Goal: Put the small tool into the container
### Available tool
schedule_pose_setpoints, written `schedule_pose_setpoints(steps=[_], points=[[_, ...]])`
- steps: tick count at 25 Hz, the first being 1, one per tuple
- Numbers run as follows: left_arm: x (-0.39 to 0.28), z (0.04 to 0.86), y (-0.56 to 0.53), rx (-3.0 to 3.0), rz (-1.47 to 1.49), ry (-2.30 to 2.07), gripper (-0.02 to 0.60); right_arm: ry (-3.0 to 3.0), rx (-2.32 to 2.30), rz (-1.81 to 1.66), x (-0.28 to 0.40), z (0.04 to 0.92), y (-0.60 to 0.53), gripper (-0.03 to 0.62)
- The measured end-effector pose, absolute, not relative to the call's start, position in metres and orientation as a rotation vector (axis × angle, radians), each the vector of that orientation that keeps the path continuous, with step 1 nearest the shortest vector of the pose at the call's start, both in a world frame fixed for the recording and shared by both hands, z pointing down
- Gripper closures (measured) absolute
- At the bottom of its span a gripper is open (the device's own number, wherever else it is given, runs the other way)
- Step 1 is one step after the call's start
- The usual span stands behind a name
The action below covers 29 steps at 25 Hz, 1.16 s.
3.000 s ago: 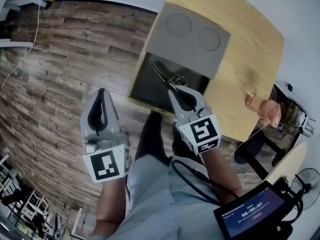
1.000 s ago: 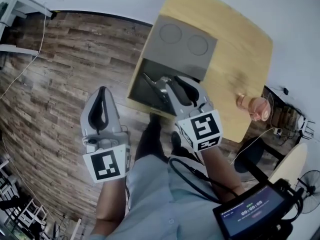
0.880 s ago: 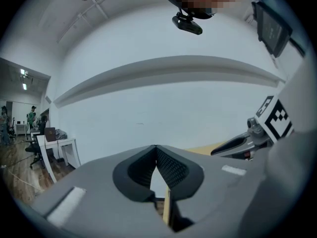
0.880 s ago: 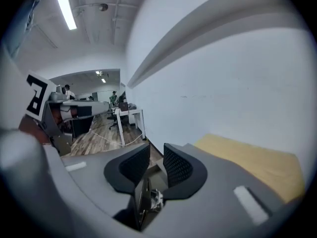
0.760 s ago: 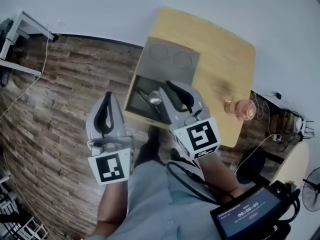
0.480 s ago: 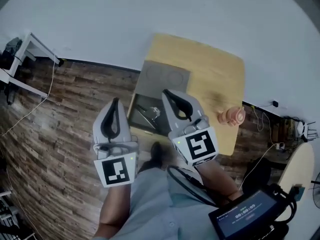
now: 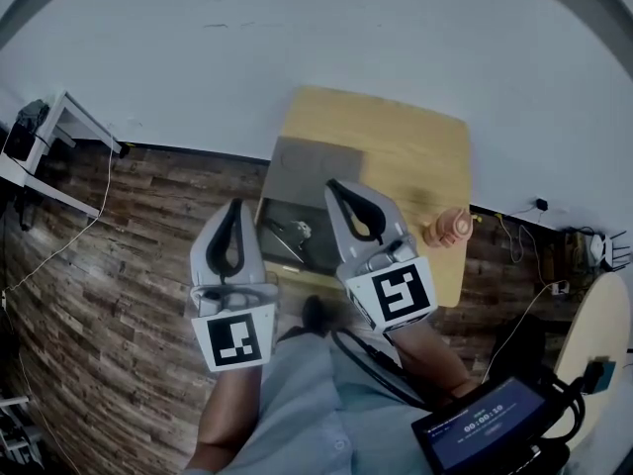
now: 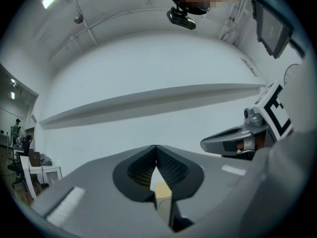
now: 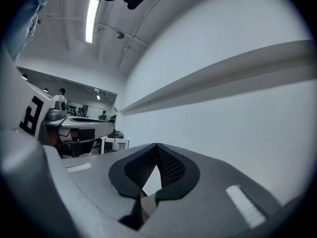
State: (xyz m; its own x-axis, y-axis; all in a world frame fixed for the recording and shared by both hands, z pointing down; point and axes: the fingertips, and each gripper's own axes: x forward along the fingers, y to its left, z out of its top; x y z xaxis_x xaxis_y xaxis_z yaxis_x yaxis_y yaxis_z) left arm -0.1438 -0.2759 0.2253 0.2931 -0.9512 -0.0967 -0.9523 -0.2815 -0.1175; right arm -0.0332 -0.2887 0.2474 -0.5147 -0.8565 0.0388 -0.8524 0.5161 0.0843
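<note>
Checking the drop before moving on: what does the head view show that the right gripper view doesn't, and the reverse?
Only the head view: the wooden table, the grey container with the small tool lying in its dark compartment, a pink object. Only the right gripper view: a ceiling strip light. Both: the left claw and the right claw, tips together on nothing, and the white wall.

The head camera is looking steeply down from high over the counter, left tool and right tool, while each tool's camera is facing the white wall, sharing it and the other tool.
</note>
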Motion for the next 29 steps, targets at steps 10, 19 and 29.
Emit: schedule_pose_setpoints(steps=[10, 19, 29], points=[[-0.1389, 0.2219, -0.2750, -2.404, 0.018, 1.758, 0.574, -2.682, 1.547, -0.128, -0.0297, 0.2377, -0.2849, 0.594], [-0.1402, 0.2217, -0.2758, -2.411, 0.013, 1.752, 0.572, -2.663, 1.540, -0.129, -0.0309, 0.2404, -0.2855, 0.594], [-0.1467, 0.2248, -0.2777, -2.416, 0.014, 1.751, 0.574, -2.654, 1.540, -0.135, -0.0367, 0.2440, -0.2865, 0.594]])
